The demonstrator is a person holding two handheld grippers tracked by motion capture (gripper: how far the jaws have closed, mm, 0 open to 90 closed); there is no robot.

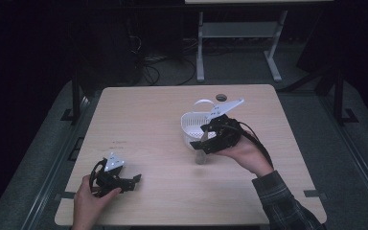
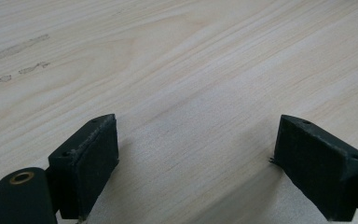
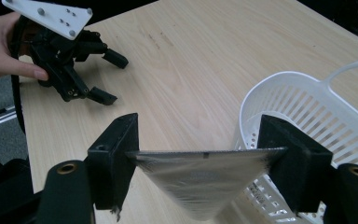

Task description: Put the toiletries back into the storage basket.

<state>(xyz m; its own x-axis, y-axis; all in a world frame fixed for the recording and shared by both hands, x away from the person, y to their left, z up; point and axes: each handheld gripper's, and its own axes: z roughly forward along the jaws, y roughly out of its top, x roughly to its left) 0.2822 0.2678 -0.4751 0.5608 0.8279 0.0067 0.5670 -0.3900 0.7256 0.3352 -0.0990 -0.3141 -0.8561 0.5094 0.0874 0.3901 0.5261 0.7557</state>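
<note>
Two jaws of the right gripper [image 3: 200, 154] pinch a clear plastic bag [image 3: 200, 184] (pulled taut along its top edge), just beside the white basket [image 3: 307, 98] at the table's [image 1: 148, 110] middle right. Near left, the left gripper [image 2: 196, 163] gapes wide, holding nothing.

you have a light wooden table [image 1: 153, 120] with a pale, streaky grain under you. a white slatted basket [image 1: 191, 125] with a loop handle stands on it right of centre, toward the far edge. just in front of the basket there is a small clear, cup-like thing [image 1: 201, 157]; whether it touches the wood can't be told. near the far edge sits a small round grommet [image 1: 221, 97]. a few faint scuff marks [image 2: 16, 49] show on the wood at your left.
</note>
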